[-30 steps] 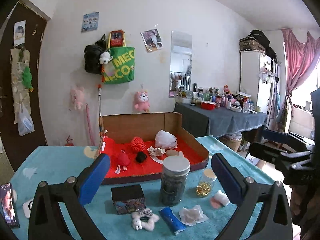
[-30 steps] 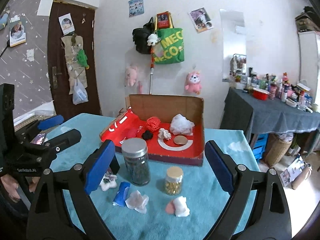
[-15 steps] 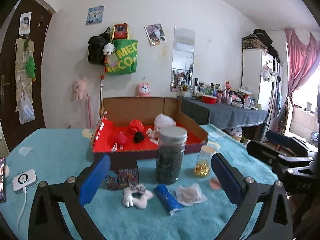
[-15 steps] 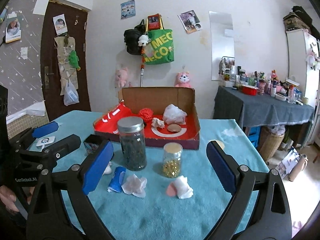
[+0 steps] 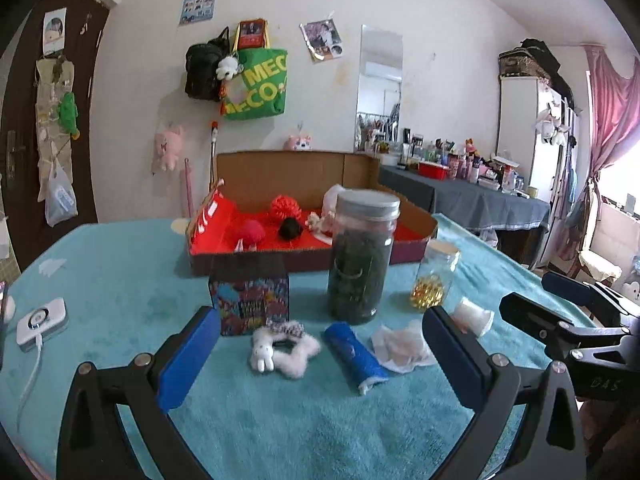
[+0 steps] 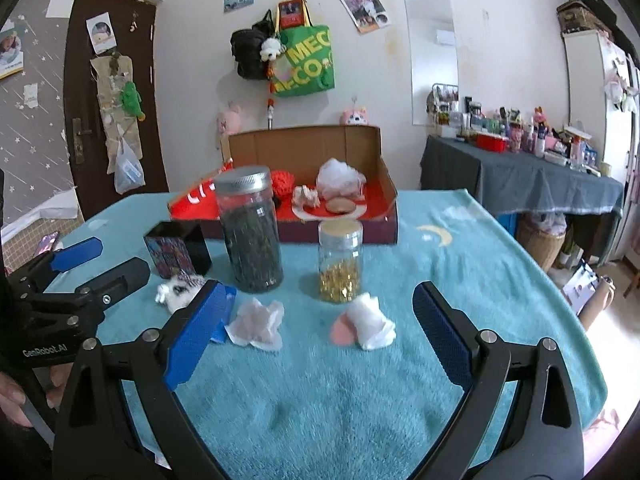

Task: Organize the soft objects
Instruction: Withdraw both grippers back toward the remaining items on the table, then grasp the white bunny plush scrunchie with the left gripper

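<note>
Left tool (image 5: 320,356) gapes over blue roll (image 5: 355,352), lengthwise pointing away.

Left gripper (image 5: 320,354) held low and level, pointed forward; blue pads (image 5: 188,360) wide apart, nothing between them; black arms spread out like a big V; seen from the other side too, off at the left edge, jaws parted and pointed right. Right gripper (image 6: 316,334) also held low, pointed forward; blue pads (image 6: 440,330) wide apart, nothing gripped; reached in from the right edge in the left view. Part of a hand (image 6: 16,394) wrapped round the left handle, fingers curled.
</note>
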`<action>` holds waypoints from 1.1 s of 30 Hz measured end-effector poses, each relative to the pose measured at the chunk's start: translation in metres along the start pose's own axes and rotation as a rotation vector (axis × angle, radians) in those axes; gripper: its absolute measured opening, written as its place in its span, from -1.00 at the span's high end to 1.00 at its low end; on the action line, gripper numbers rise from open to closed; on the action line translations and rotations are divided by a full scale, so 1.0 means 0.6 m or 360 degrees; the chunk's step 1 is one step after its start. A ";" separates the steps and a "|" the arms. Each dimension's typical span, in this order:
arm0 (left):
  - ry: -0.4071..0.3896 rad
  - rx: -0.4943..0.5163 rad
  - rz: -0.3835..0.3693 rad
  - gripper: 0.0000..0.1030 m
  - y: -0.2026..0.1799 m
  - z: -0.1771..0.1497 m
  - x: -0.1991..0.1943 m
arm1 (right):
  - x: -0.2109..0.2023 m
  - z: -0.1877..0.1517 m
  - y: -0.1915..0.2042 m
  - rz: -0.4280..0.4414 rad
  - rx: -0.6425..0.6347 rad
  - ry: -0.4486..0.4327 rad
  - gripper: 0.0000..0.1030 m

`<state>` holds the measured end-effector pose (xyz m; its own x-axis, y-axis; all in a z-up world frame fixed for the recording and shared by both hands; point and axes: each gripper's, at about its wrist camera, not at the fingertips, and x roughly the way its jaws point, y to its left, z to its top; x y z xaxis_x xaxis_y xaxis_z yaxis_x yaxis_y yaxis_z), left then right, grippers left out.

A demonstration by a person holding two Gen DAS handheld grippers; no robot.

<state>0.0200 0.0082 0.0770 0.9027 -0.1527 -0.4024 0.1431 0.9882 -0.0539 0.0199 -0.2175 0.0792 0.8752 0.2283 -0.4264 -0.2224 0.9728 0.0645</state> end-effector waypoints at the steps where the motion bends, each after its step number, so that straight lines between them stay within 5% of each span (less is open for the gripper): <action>1: 0.0018 -0.0006 -0.0001 -1.00 0.001 -0.004 0.003 | 0.003 -0.003 0.000 -0.0003 0.0004 0.0011 -0.86; 33: 0.0397 -0.0038 0.0050 -1.00 0.051 -0.015 0.084 | 0.094 -0.029 -0.008 0.0071 0.0072 0.0326 -0.86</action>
<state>0.0664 0.0306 0.0468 0.7779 -0.1179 -0.6173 0.1042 0.9928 -0.0583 0.0626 -0.2099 0.0392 0.7583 0.2632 -0.5964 -0.2355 0.9637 0.1258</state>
